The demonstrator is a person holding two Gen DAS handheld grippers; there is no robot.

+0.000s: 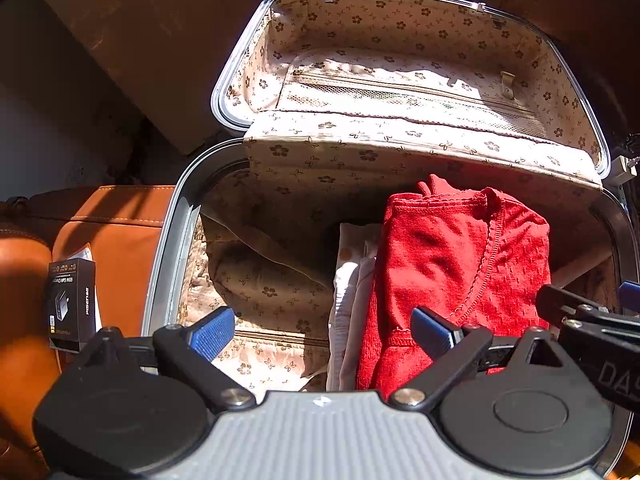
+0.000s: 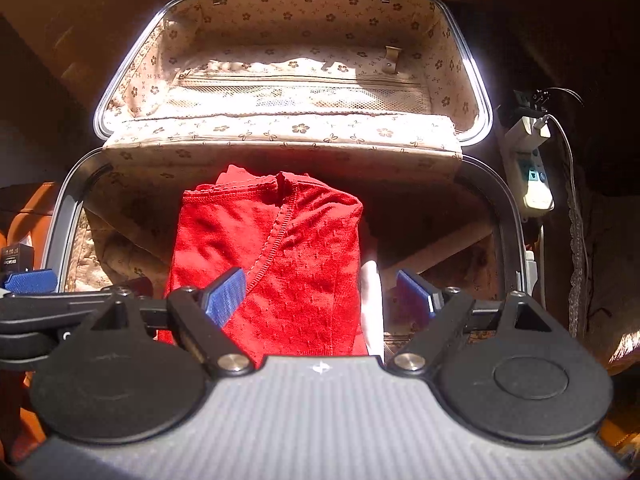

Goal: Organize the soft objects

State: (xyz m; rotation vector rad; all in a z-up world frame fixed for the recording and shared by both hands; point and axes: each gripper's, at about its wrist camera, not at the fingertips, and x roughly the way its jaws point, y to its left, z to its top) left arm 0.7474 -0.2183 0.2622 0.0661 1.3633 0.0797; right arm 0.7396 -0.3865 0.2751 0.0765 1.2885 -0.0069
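A folded red knit top [image 1: 460,276] with a scalloped V-neck and small eyelet pattern lies in the lower half of an open suitcase [image 1: 188,200], right of centre in the left wrist view and centre in the right wrist view. It rests on a stack of folded white cloth [image 1: 348,304] whose edges show along its left side. The suitcase lining is beige with brown flowers, and the raised lid [image 2: 288,40] in the upper frame has a zipped mesh pocket.

The left claw [image 1: 322,330] is spread wide, holding nothing, low in the frame over the lining and the white stack. The right claw [image 2: 320,292] is likewise spread and empty, over the top's near end.

At lower left sits a tan leather seat [image 1: 120,232] with a black charger box [image 1: 72,304] on it. A white power strip [image 2: 528,168] with cables lies at the right edge. Strong sunlight falls across the lid.
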